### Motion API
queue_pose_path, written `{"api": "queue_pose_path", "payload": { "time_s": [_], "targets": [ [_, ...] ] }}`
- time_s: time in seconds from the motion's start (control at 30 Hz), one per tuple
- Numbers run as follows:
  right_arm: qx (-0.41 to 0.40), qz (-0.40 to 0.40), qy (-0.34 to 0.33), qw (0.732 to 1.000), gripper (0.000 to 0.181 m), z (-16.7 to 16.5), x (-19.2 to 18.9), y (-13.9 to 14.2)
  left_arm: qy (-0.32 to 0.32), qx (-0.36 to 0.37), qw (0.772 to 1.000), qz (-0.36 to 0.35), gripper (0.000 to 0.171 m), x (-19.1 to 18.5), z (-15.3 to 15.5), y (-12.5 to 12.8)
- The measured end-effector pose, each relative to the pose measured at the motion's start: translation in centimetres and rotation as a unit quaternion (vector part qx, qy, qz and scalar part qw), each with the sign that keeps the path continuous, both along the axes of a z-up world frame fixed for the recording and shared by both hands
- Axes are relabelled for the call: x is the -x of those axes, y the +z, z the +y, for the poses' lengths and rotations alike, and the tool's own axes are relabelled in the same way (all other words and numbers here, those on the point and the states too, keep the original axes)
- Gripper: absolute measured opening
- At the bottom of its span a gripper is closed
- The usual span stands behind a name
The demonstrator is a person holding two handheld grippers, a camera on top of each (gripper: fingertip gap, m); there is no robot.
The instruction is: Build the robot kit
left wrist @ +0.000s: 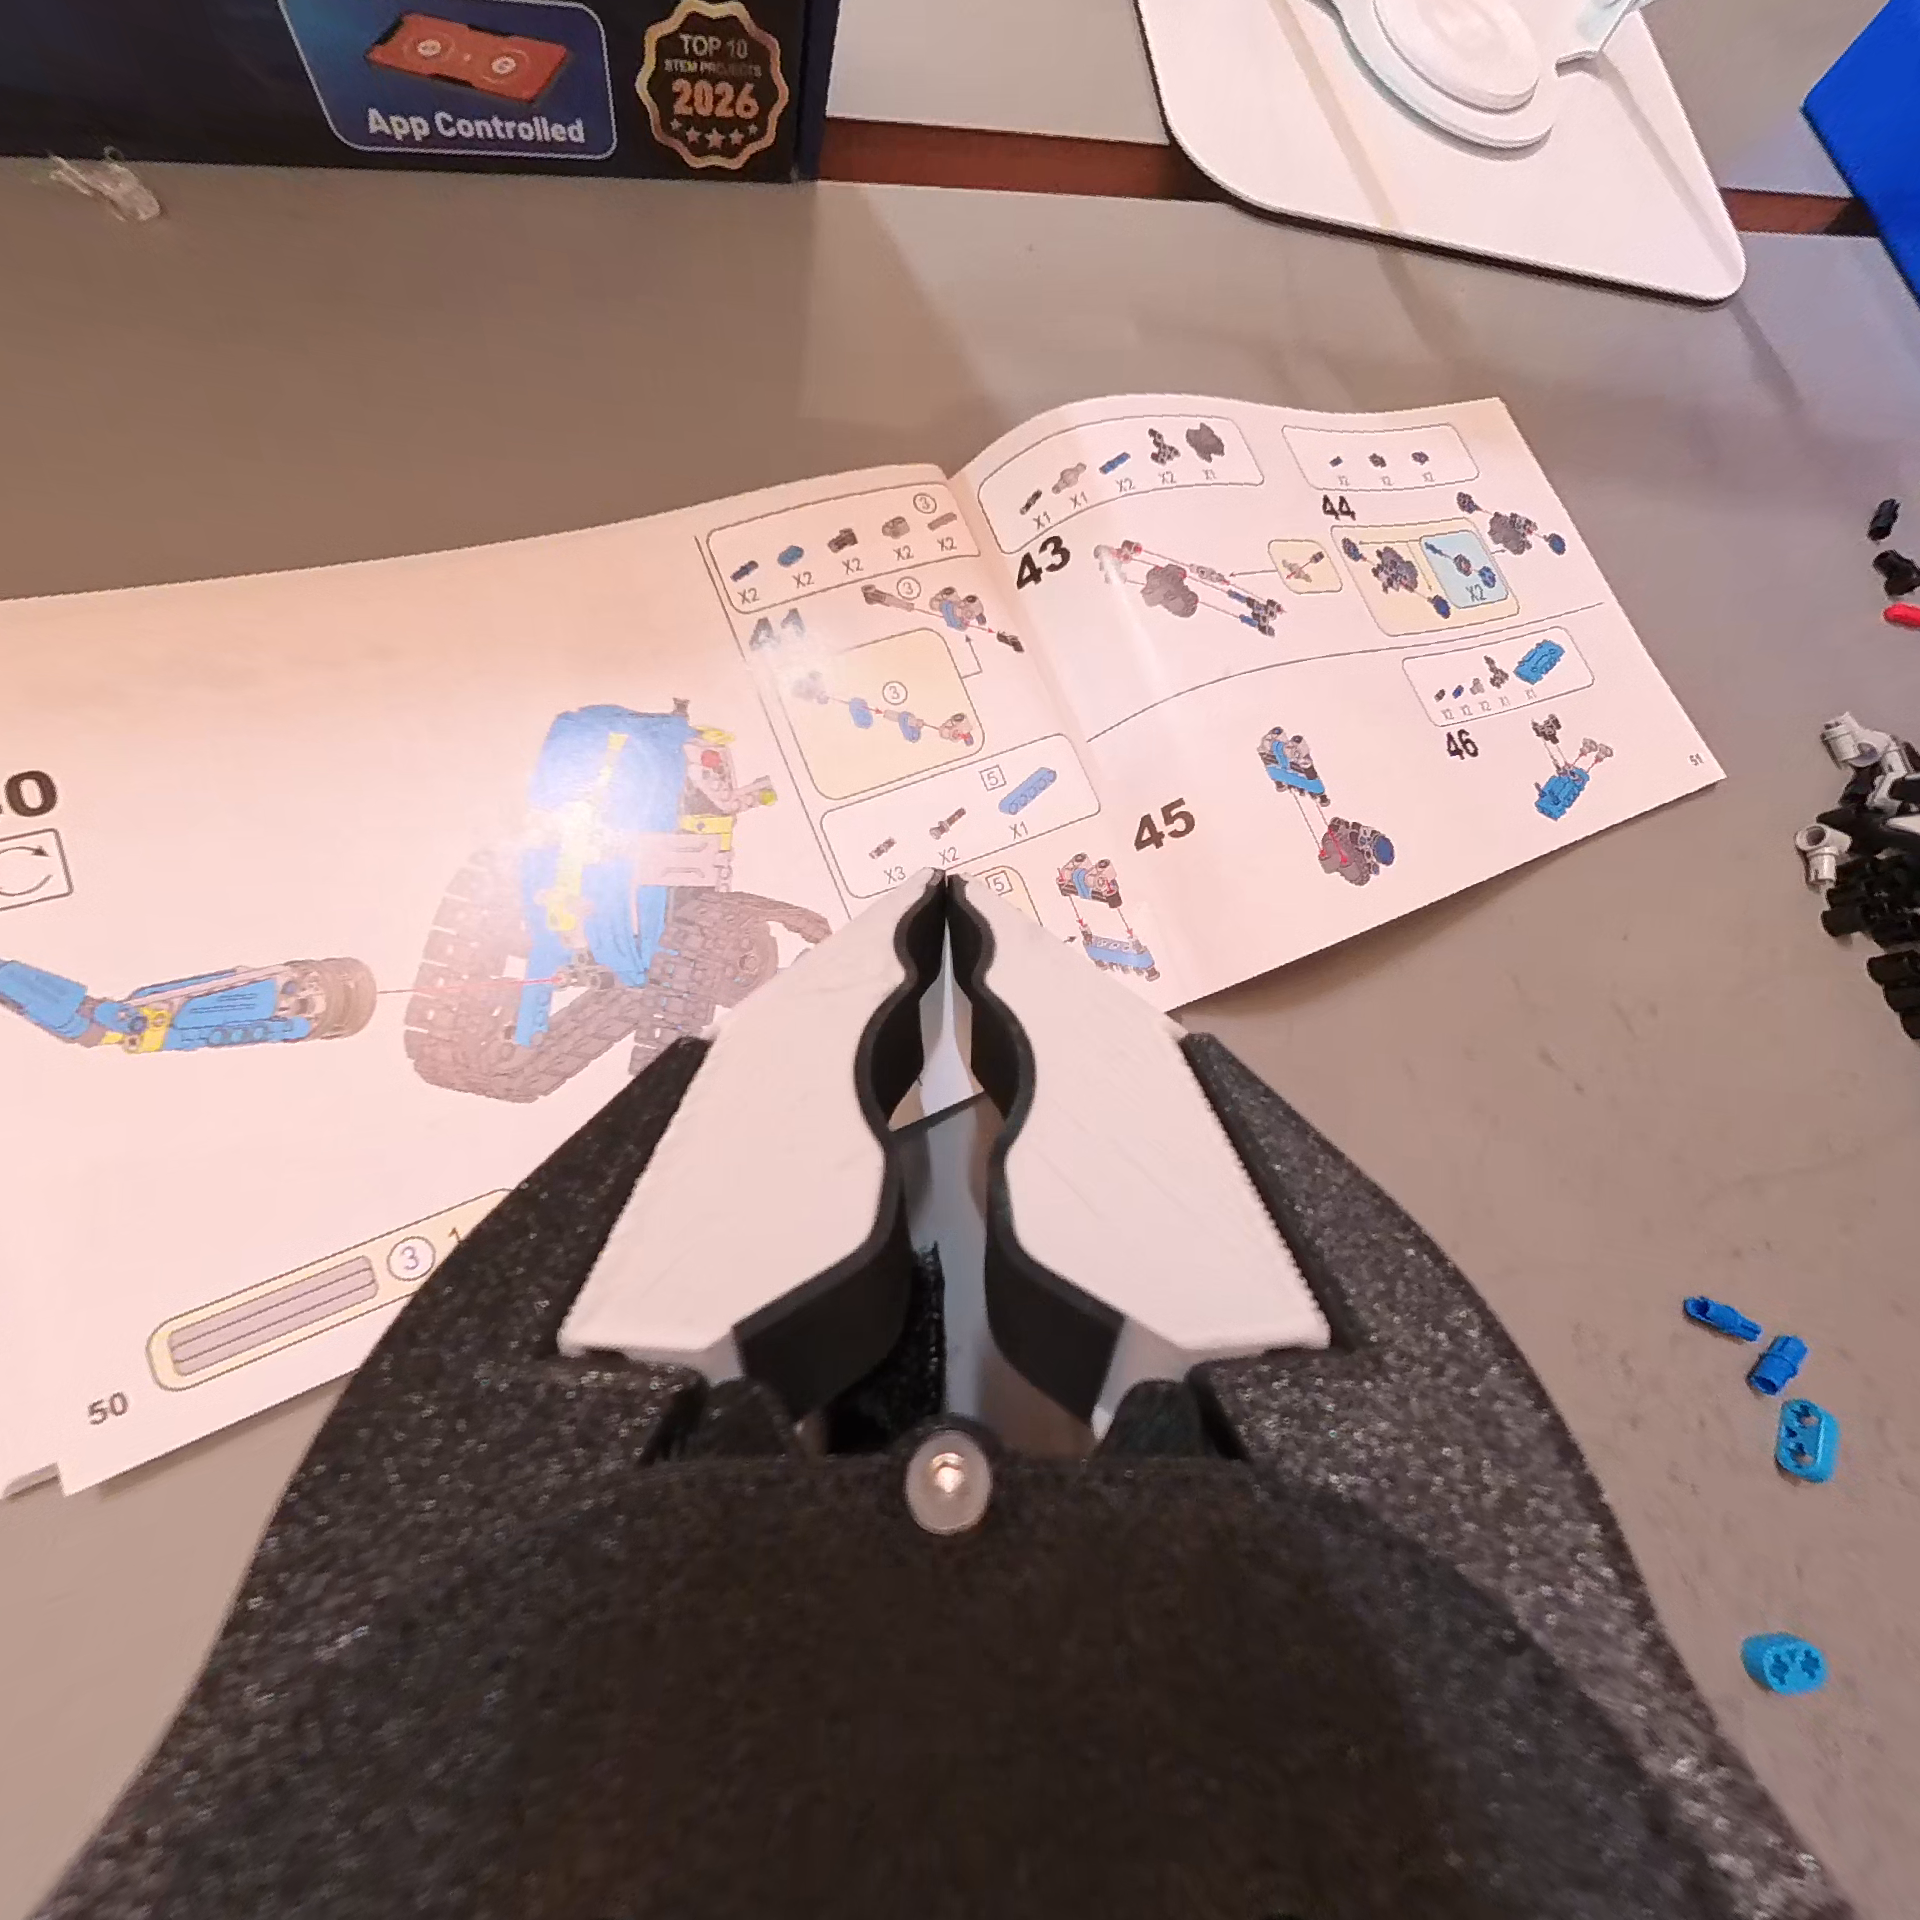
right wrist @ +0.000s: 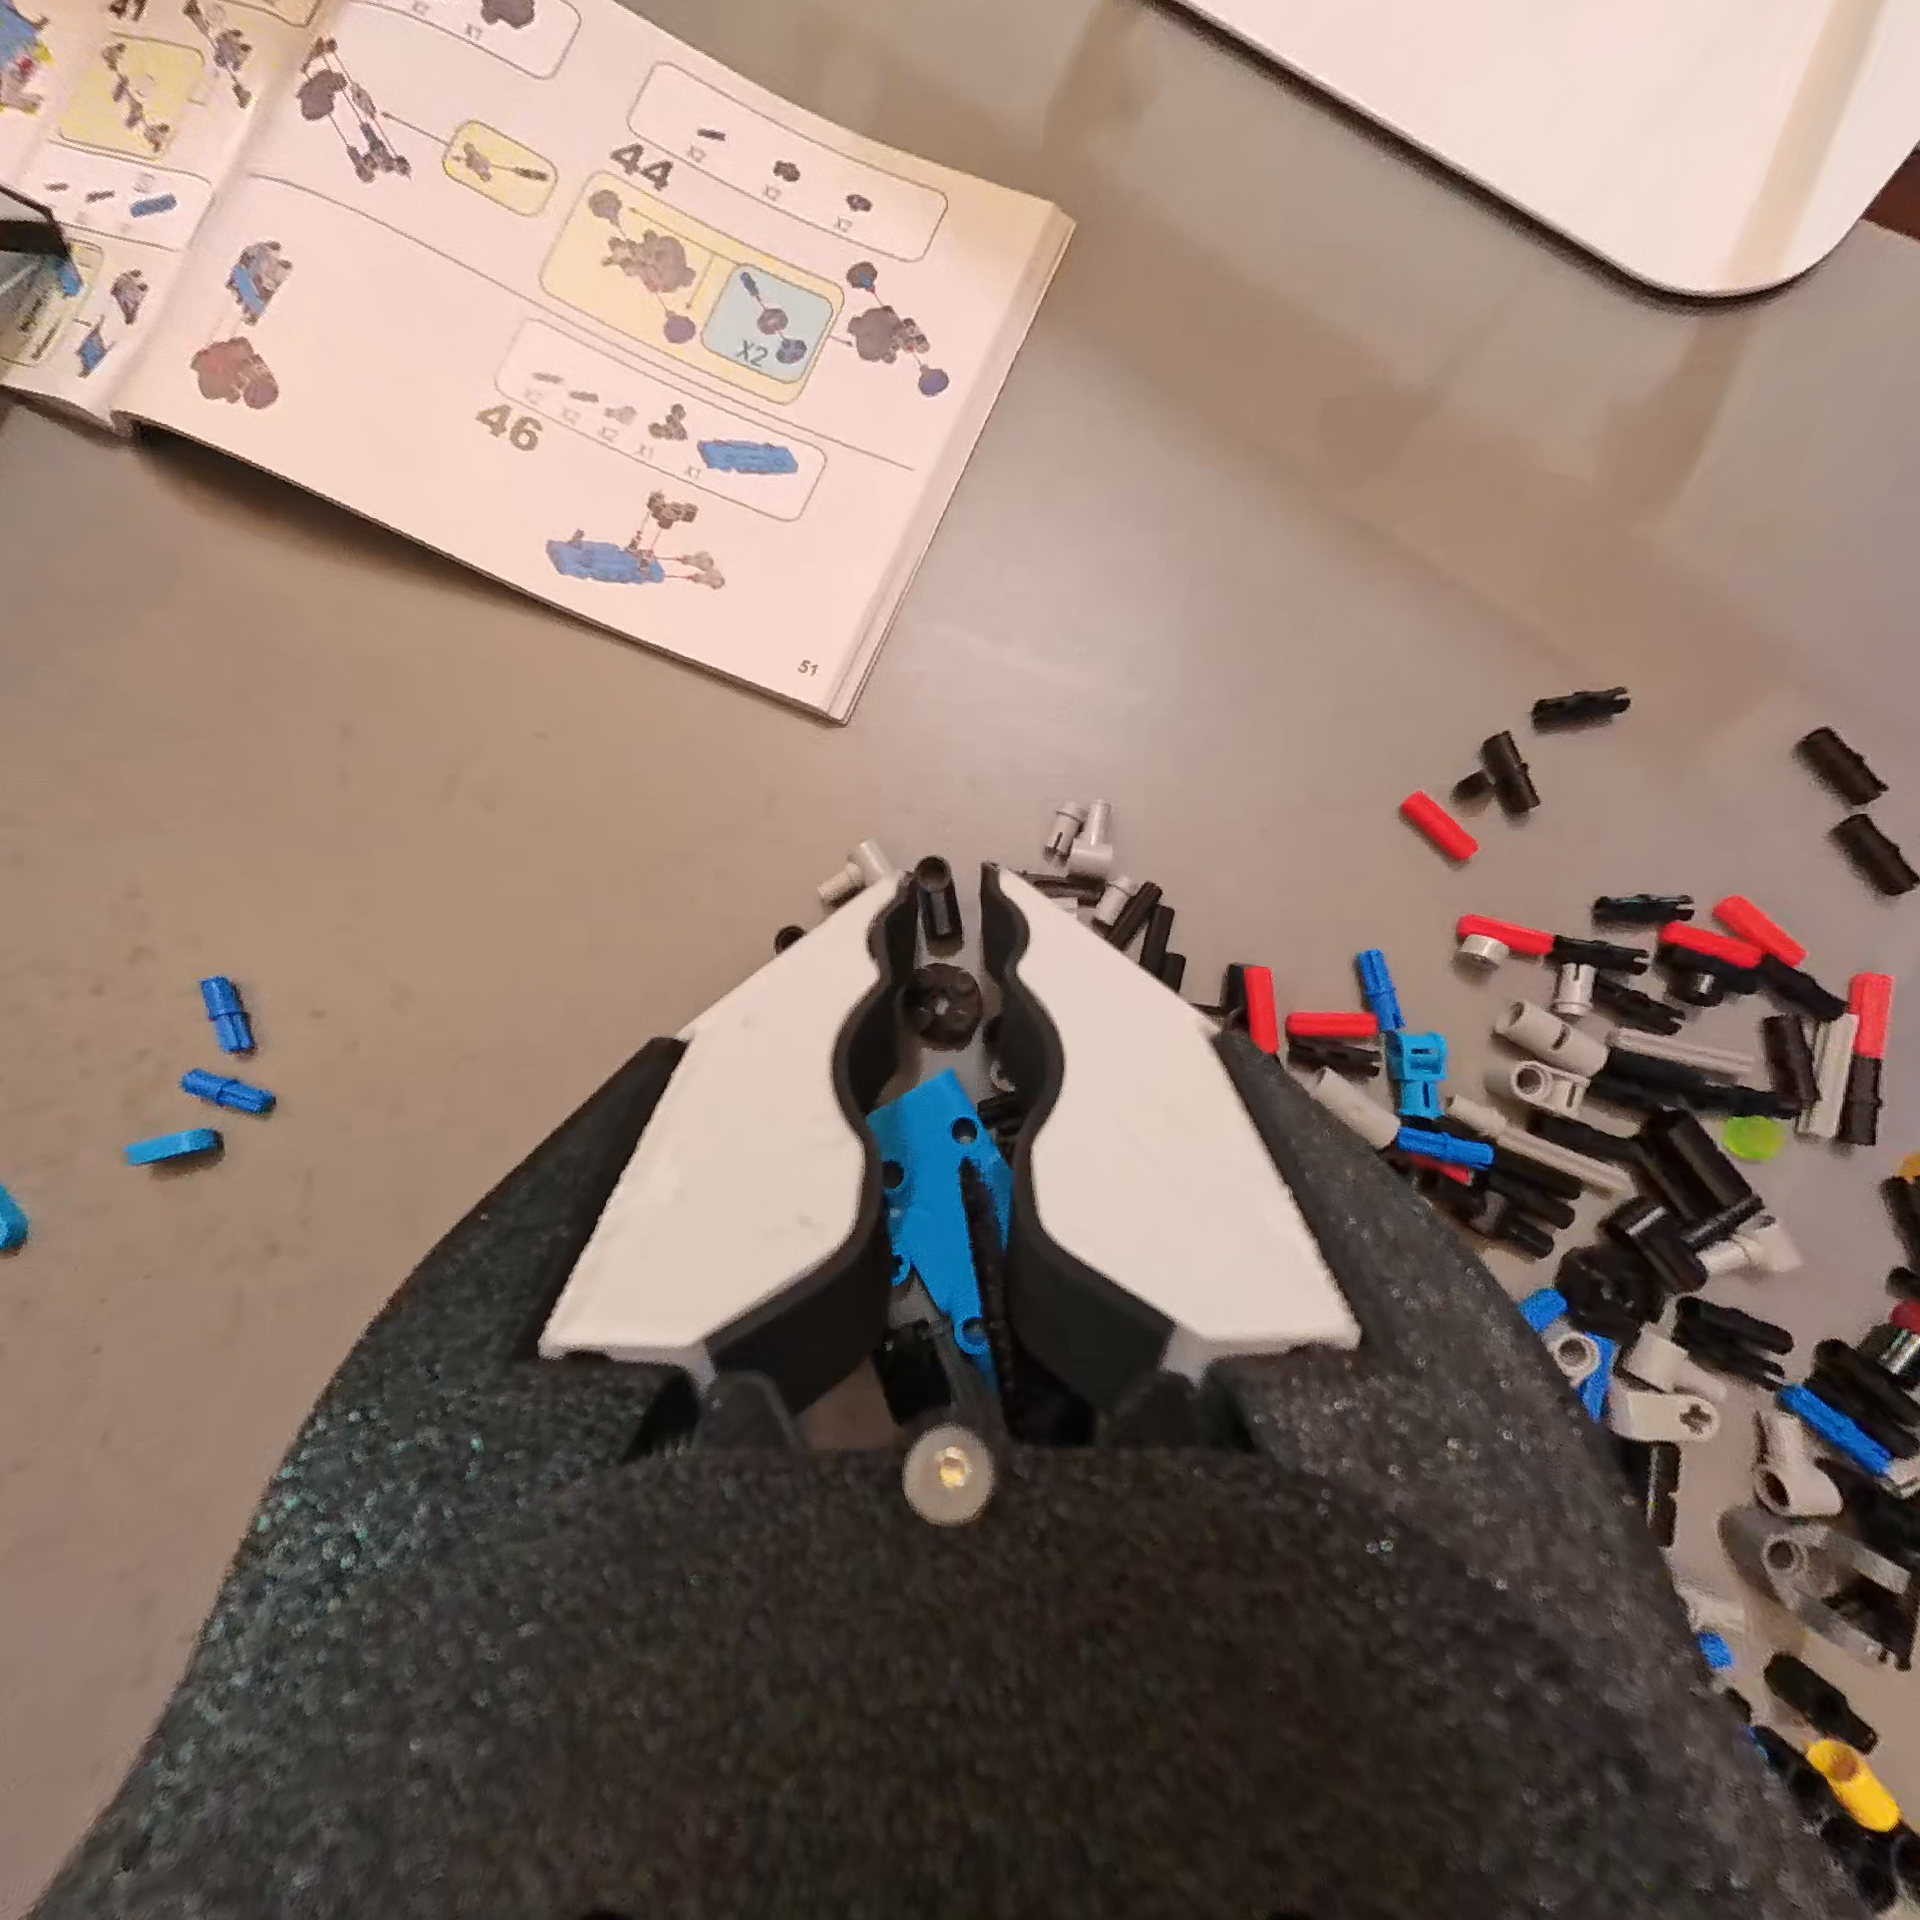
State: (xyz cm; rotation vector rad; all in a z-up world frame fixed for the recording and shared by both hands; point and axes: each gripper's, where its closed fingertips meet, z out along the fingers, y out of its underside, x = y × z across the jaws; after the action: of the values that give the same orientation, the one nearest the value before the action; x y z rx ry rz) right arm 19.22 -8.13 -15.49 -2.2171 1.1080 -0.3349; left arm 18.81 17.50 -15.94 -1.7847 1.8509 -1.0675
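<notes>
**Left wrist view: claw clenched over booklet**

Left claw (left wrist: 943,881) is pinched together, empty, above the open instruction booklet (left wrist: 644,790) on the grey surface (left wrist: 1351,1195).

Right wrist view: right claw (right wrist: 956,871) slightly parted around a black pin (right wrist: 932,894), amid scattered building pieces (right wrist: 1621,1101).

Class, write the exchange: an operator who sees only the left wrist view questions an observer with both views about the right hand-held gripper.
Operator: Is the right hand-held gripper open?
Observer: Yes, its tips stand slightly apart.
Operator: What is by them?
Observer: A black pin sits between the tips.
Operator: Any colour I cannot see?
Observer: A yellow piece lies at the near end of the pile of loose parts.
</notes>
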Motion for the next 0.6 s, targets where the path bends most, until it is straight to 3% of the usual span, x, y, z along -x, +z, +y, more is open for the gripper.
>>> {"api": "queue_pose_path", "payload": {
  "time_s": [0.2, 0.6],
  "targets": [
    [-0.002, 0.011, 0.013, 1.0, 0.004, 0.17, 0.37, -0.39, 0.0, -0.001, 1.0, 0.0, 0.0, 0.01, 0.0, 0.0],
    [0.038, 0.0, 0.025, 0.999, 0.007, -0.06, 0.4, -0.65, 0.0, -0.001, 1.0, 0.0, 0.0, 0.02, 0.01, 0.0]
  ]
}}
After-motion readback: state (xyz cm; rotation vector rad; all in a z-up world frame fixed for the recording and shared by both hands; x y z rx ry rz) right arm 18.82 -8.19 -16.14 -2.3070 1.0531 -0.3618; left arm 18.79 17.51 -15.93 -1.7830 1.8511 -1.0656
